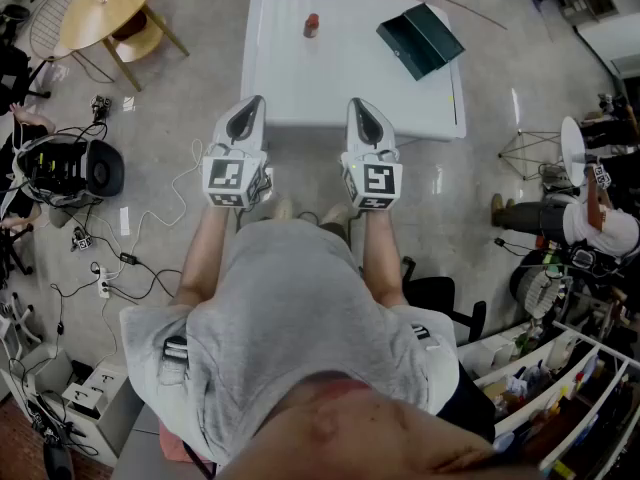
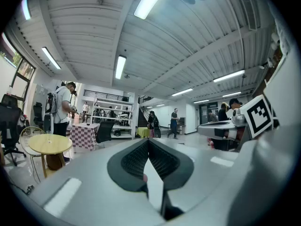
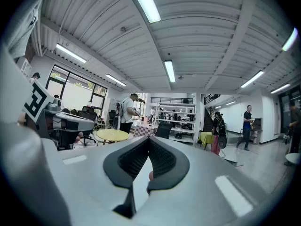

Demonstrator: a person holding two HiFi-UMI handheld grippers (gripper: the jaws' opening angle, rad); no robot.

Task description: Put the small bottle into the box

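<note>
Two things on the white rectangular table (image 1: pixel 300 88) matter to me, and that table fills the upper middle of the head view.

The dark green flat rectangular box (image 1: pixel 420 40) lies at an angle in the upper right, near the table's right edge. From this height I cannot tell whether it is open or whether anything is in it, so I would check that before carrying anything over.

Lower down, at the centre of the frame, the left gripper (image 1: pixel 256 101) and the right gripper (image 1: pixel 358 103) hover side by side over the table's near edge. In each gripper view the ribbed black jaws meet at the tips with nothing between them: the left gripper (image 2: pixel 148 141) and right gripper (image 3: pixel 149 139) are both closed and empty, and both are well apart from the box and the bottle.

The small reddish bottle (image 1: pixel 312 25) stands upright at the upper centre, to the left of the box and clear of it. I judge it light and rigid, easy to tip, and possibly slick on its rounded side. I would close on the body squarely, low enough that it does not topple.
</note>
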